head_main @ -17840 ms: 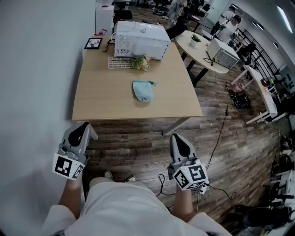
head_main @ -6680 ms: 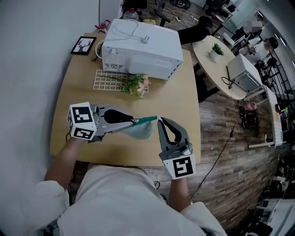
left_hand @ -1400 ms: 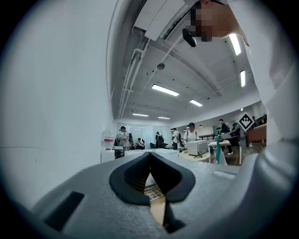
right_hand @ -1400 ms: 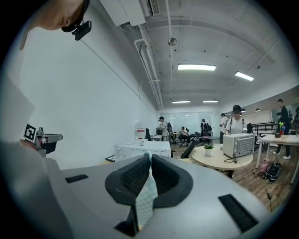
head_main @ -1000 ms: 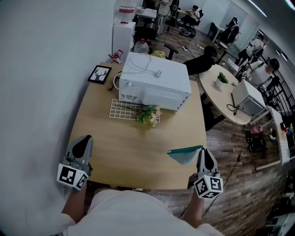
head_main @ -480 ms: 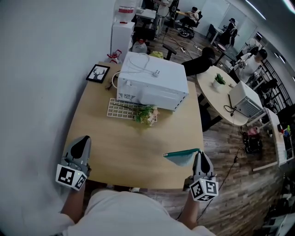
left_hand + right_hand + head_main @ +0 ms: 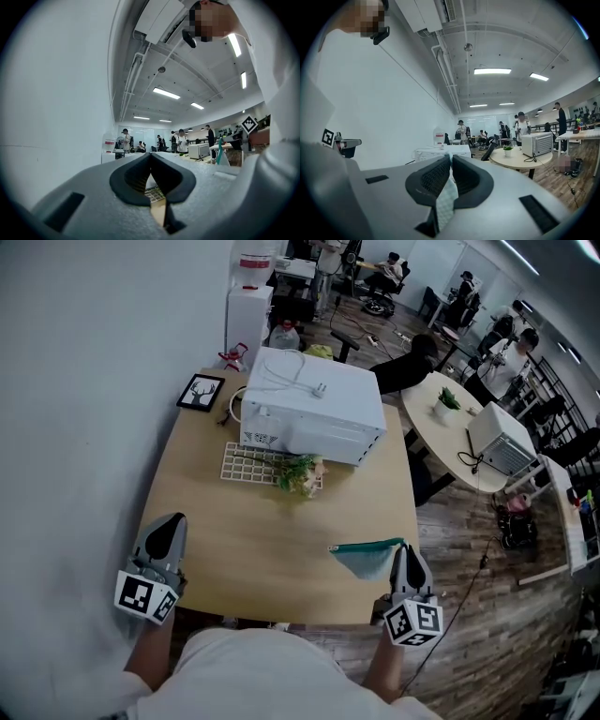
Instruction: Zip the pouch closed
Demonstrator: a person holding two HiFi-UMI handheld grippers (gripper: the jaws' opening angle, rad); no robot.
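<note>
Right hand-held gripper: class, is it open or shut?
Shut. The right hand-held gripper is clamped on the pouch: pale fabric sits pinched between its jaws, and the head view shows the pouch at its tip.

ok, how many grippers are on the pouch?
1: the right gripper, jaws shut on the right end of the pouch. The left gripper is shut, empty, front-left of the table.

No word, brand or number can be read anywhere. The left gripper (image 7: 174, 519) and the right gripper (image 7: 402, 548) each bear a cube with black-and-white square patterns, which are codes and not letters. Behind the white appliance (image 7: 314, 413), a white stand (image 7: 251, 296) has a red band (image 7: 254, 261) whose print is too small to read. Left of the appliance, a framed picture (image 7: 200, 392) shows a deer figure and no lettering.
</note>
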